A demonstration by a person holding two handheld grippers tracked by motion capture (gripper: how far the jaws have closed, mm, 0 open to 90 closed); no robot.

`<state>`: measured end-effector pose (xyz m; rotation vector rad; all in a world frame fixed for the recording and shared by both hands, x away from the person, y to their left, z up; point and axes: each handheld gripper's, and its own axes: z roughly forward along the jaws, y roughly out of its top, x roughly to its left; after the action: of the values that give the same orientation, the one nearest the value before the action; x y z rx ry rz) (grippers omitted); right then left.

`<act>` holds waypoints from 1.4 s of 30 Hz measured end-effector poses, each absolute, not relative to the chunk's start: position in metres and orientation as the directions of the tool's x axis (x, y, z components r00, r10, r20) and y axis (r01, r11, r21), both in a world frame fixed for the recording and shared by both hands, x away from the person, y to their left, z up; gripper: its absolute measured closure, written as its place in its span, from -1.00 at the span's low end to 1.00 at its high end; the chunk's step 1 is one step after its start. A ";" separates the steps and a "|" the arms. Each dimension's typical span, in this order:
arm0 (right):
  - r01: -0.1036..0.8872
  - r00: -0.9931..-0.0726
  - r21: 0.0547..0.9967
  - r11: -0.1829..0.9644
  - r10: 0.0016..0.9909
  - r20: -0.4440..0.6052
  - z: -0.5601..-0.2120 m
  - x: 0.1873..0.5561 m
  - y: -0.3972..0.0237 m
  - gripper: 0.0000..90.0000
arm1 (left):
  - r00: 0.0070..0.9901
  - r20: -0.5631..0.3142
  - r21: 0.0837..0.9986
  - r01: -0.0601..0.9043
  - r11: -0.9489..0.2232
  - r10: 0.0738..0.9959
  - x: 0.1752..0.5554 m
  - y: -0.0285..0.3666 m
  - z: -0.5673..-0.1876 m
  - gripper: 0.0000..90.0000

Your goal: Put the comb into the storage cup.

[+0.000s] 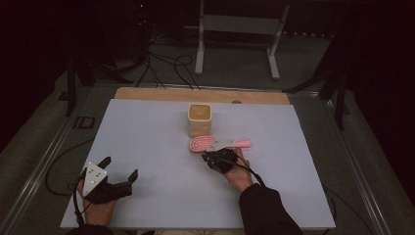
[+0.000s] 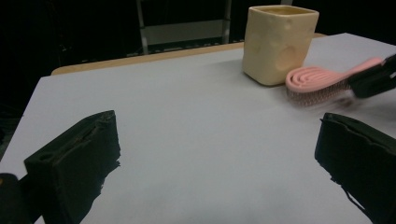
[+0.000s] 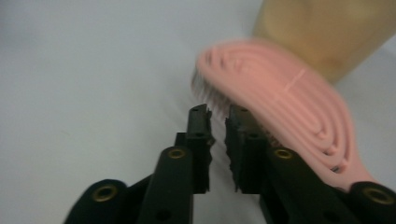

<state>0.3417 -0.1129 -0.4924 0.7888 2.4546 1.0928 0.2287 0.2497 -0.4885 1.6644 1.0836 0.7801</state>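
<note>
Hairbrush (image 3: 280, 107) seemingly touches right tool (image 3: 218, 116), bristles down.

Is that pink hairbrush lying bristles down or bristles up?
Bristles down. The pink hairbrush shows its ridged back on top, with its bristles underneath, toward the white table.

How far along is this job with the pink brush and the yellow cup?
Little looks finished: the pink brush lies bristles-down beside the yellow cup, not in it. In hand: the right gripper is at the brush, fingers slightly apart with nothing between them. The left gripper waits open. Probably left: gripping and moving the brush.
</note>
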 end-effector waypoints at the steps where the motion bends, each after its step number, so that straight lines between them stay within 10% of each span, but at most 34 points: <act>1: 0.342 -0.787 0.774 0.533 0.613 -0.075 -0.488 0.341 -0.116 0.61 | 0.399 0.007 0.944 0.299 -0.137 0.917 0.229 0.250 -0.489 -0.98; 21: 0.320 -0.561 0.921 0.222 0.828 -0.004 -0.442 0.305 -0.226 -0.69 | 0.396 0.004 0.945 0.300 -0.133 0.918 0.229 0.249 -0.489 -0.98; 42: 0.264 -0.485 0.956 0.125 0.874 0.019 -0.470 0.250 -0.287 -0.76 | 0.403 0.012 0.945 0.295 -0.142 0.915 0.229 0.250 -0.489 -1.00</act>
<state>0.2501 -0.2869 -0.4696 1.0984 1.8346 1.3749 0.2292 0.2504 -0.4889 1.6669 1.0776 0.7814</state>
